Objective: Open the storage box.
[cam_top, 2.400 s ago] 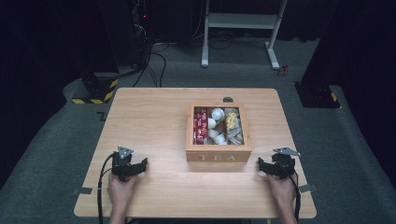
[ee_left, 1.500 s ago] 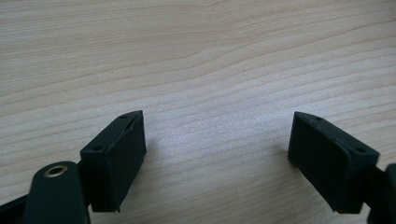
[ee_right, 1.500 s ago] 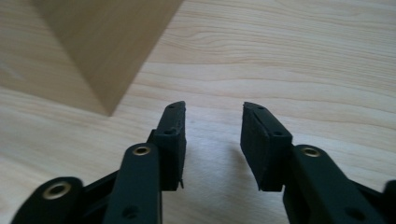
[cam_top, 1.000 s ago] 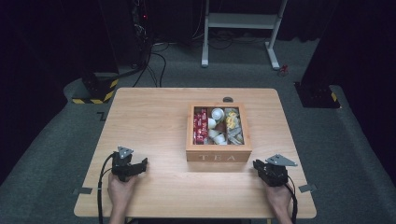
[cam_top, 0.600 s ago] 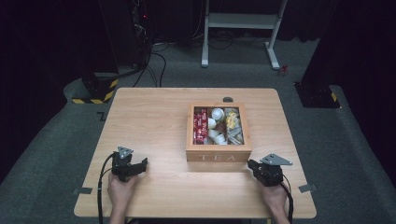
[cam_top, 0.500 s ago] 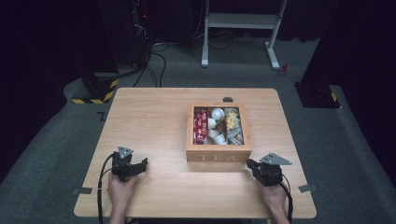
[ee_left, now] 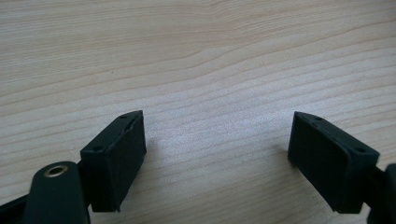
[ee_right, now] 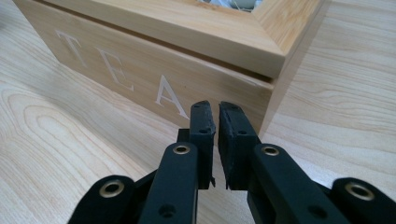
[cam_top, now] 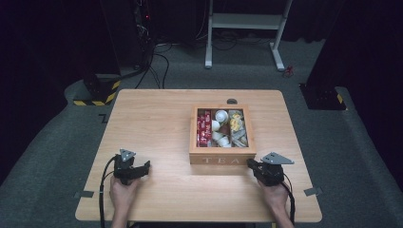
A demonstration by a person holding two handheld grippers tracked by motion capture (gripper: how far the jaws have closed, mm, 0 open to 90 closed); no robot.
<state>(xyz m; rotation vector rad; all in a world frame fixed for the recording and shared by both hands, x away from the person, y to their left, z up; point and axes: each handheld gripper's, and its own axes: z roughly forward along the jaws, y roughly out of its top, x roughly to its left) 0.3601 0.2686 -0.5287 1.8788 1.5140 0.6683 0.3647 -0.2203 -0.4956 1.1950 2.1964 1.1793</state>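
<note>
Since the earlier frames, the right gripper (cam_top: 250,164) has shifted left along the desk (cam_top: 157,118) toward the tea box (cam_top: 222,154), and its fingers have just been closing with nothing between them; the left gripper (cam_top: 145,166) has kept its place.

High view: the tea box stands right of the desk's centre, lid off, with sachets and small white items in its compartments. The right gripper sits just beside the box's near right corner, held by the right hand (cam_top: 275,194). The left gripper rests near the front left edge, well apart from the box, in the left hand (cam_top: 122,192).

Left gripper view: the fingers (ee_left: 116,158) are released, spread wide over bare desk.

Right gripper view: the fingers (ee_right: 201,126) are clenched, almost touching, empty, and point at the box's front right corner below the letter A.
</note>
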